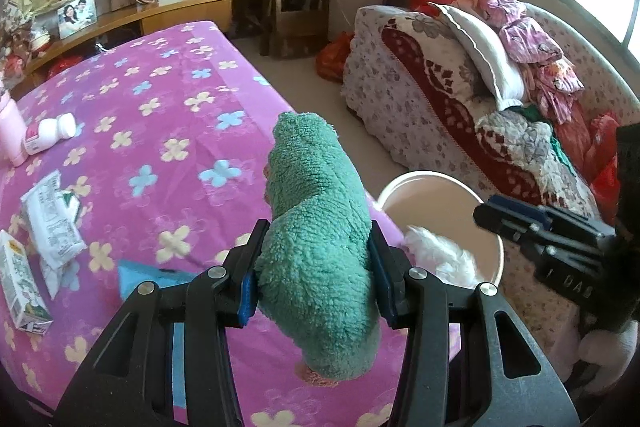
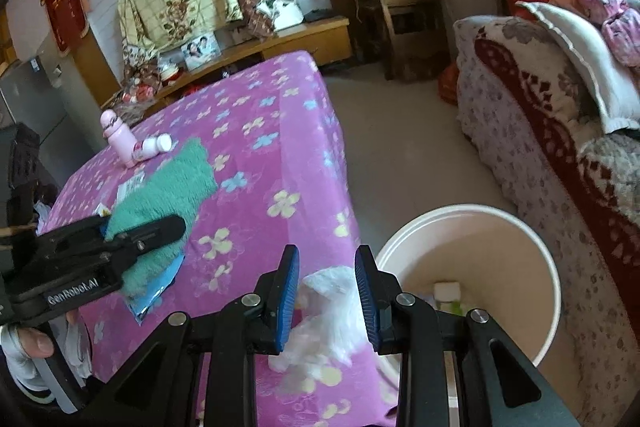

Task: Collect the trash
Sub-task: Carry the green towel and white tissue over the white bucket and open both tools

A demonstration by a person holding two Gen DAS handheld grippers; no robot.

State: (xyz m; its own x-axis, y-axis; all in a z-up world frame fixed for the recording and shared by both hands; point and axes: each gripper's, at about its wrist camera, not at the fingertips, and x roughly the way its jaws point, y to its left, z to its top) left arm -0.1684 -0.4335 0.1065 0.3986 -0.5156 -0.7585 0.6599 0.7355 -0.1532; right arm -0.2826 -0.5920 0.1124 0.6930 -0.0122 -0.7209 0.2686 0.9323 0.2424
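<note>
Green fleece cloth (image 1: pixel 316 247) is sitting pinched between my left gripper (image 1: pixel 316 275), its pads pressing in from both sides above the pink flowered tablecloth (image 1: pixel 160 99). My right gripper (image 2: pixel 326 297) is hanging with its fingers spread apart, and a crumpled white tissue (image 2: pixel 324 315) is showing in the gap between them; whether it is touching them I cannot tell. It is lying at the table's edge just beside the white bucket (image 2: pixel 532 247), which is standing on the floor. A milk carton (image 1: pixel 22 291), flattened wrappers (image 1: pixel 52 223) and a small white bottle (image 1: pixel 48 135) are lying farther back on the cloth.

Right gripper (image 2: pixel 327 301) fingers (image 2: pixel 289 299) straddle white tissue (image 2: pixel 328 319) beside bin (image 2: pixel 472 267).
</note>
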